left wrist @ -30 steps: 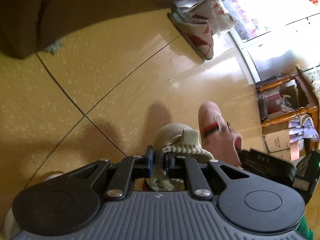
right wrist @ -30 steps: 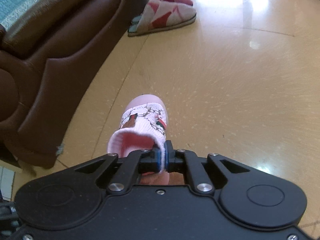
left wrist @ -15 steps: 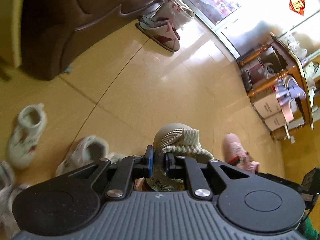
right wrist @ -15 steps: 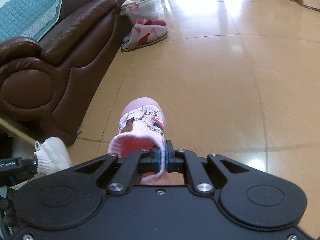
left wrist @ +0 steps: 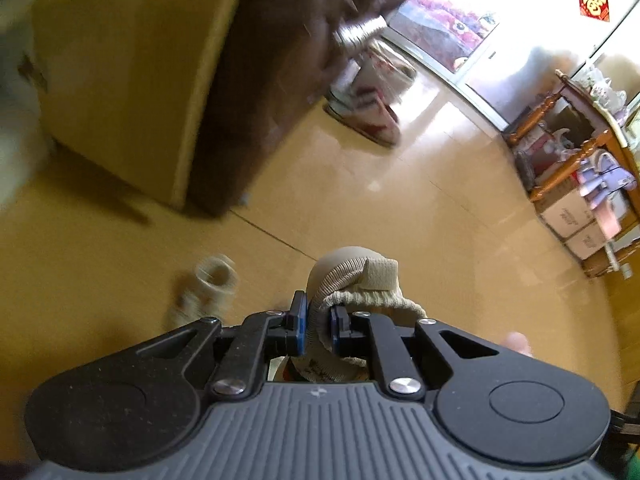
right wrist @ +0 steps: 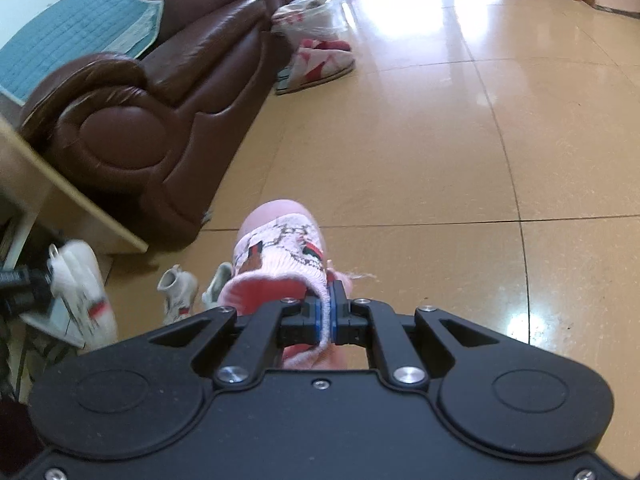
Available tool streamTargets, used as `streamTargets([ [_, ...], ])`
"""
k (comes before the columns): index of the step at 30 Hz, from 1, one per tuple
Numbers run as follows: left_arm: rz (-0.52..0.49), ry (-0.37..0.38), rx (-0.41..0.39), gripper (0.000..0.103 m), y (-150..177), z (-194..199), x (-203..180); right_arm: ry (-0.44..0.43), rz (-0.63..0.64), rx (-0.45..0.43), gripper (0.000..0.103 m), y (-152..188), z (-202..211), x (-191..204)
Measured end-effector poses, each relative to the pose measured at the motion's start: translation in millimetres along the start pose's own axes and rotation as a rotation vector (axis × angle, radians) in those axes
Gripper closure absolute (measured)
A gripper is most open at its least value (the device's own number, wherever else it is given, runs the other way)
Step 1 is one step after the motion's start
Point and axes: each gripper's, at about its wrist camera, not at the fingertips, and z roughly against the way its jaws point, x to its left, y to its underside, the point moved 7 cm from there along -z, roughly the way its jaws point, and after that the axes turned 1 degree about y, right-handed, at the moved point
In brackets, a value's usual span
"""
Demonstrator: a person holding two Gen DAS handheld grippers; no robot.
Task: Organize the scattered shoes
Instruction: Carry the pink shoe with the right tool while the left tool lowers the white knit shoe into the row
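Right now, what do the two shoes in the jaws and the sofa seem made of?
Beige shoe: ribbed knit fabric, matte, with a folded cuff. Pink shoe: patterned knit upper, probably over a smooth rubbery toe cap. Sofa: glossy brown leather or imitation, judging by its sheen and creases.

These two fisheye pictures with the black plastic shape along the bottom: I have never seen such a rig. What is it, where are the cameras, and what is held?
No robot here: a person carries a hand-held two-finger gripper in each hand, each with a camera looking forward along its fingers. The black shape is the gripper body.

In the left wrist view, the left gripper is shut on the cuff of a beige knit shoe. In the right wrist view, the right gripper is shut on the cuff of a pink patterned shoe. Both hang above the tiled floor.

On the floor lie small white shoes near a brown leather sofa, and farther off red-and-white slippers beside a plastic bag.
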Motion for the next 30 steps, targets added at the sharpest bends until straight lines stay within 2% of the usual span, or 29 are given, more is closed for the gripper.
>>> streamTargets([
  [5, -0.013, -0.047, -0.023, 0.092, -19, 25, 29, -0.035, 0.010, -0.007, 0.098, 7, 3, 16],
  [11, -0.035, -0.048, 0.035, 0.092, -1, 0, 42, -0.055, 0.034, 0.026, 0.098, 17, -8, 34],
  [18, -0.135, -0.026, 0.146, 0.092, 8, -74, 34, -0.043, 0.075, 0.063, 0.098, 26, -17, 31],
  [23, -0.188, 0.027, 0.199, 0.092, 10, -123, 21, -0.051, -0.043, 0.065, 0.098, 32, -31, 4],
  [27, -0.224, 0.058, 0.252, 0.092, 13, -165, 12, -0.058, -0.084, 0.056, 0.098, 29, -41, -4],
  [30, -0.248, 0.055, 0.294, 0.092, 19, -188, 14, -0.073, -0.101, 0.049, 0.098, 27, -49, -5],
])
